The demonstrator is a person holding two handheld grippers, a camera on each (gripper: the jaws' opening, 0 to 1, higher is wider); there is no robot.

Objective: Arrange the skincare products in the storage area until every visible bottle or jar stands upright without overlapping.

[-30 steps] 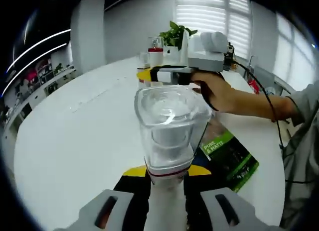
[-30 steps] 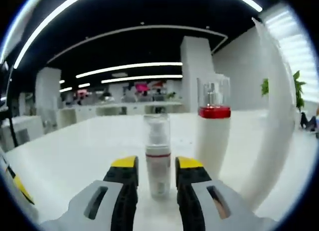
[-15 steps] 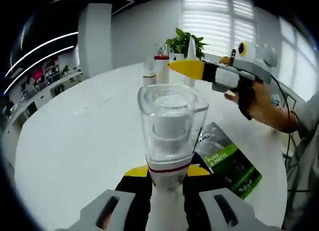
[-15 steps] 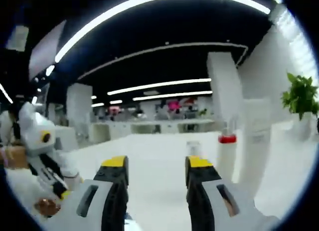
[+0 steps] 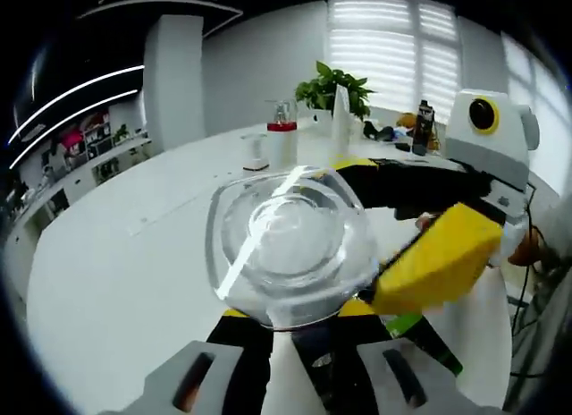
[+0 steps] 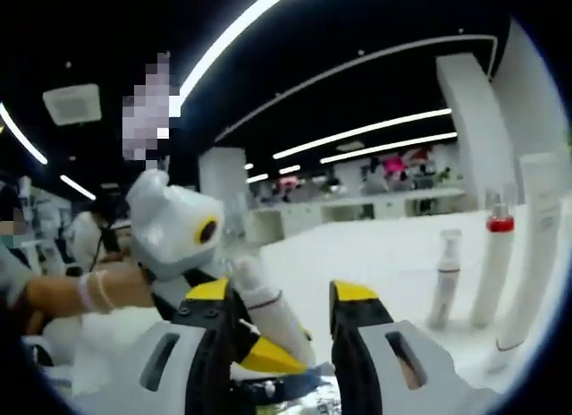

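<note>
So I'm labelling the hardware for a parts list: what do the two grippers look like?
Both share one design: pale grey bodies with dark slots, black jaws capped in yellow. The right gripper has a white housing with a yellow-ringed black disc. The left gripper has the same housing. The left hand's wrist carries a pale band.

Left gripper view sits super close behind a clear-capped bottle (image 5: pixel 288 245), facing windows. Right gripper view looks back toward it; both probably share the red-capped bottle (image 5: pixel 281 138).
</note>
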